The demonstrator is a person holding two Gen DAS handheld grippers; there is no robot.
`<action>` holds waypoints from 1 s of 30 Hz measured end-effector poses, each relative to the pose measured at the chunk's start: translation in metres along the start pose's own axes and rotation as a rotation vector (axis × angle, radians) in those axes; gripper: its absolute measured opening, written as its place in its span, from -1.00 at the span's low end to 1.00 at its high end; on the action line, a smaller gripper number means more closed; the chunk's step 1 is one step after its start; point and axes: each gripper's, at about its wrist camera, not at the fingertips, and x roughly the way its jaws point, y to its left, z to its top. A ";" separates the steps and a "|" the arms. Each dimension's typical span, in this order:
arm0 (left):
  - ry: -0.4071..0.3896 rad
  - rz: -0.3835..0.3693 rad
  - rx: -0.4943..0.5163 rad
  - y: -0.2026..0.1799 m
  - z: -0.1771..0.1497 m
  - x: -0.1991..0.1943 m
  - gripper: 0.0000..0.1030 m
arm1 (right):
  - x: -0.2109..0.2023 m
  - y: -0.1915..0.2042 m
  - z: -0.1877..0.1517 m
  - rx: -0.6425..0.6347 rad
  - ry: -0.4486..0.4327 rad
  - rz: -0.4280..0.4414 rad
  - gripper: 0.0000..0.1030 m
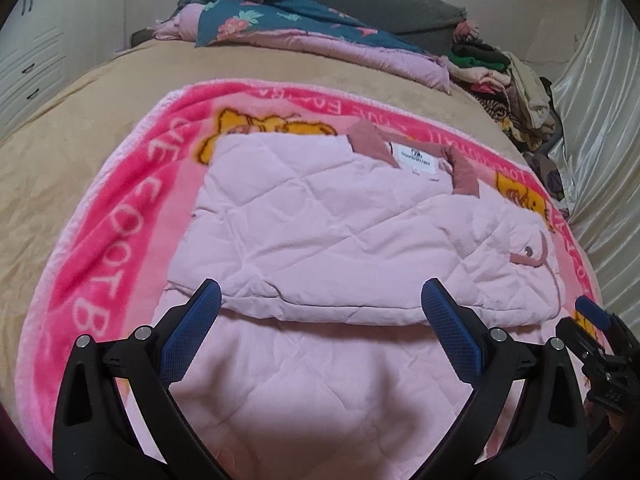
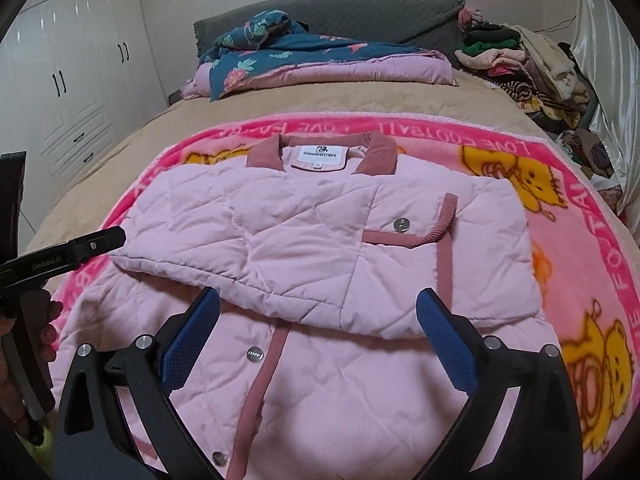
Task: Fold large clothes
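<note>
Both your left gripper (image 1: 320, 312) and right gripper (image 2: 318, 316) hover wide, empty; grabbing one layer of the puffy quilted jacket (image 2: 320, 232) risks springing the sleeve folds.

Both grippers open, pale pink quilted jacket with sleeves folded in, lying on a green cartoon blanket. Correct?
Not quite: the fleece cartoon blanket is bright pink, not green, as the right wrist view shows. The rest holds: the left gripper and right gripper are open, and the pale pink quilted jacket has its sleeves folded across the front.

Both grippers hover just above the jacket's (image 2: 304, 240) near edge: left gripper (image 1: 320, 316) and right gripper (image 2: 318, 320) side by side, jaws spread wide, empty.
</note>
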 end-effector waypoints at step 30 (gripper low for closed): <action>-0.115 0.006 0.049 -0.005 -0.045 -0.097 0.82 | -0.101 -0.003 -0.025 0.071 -0.138 0.001 0.92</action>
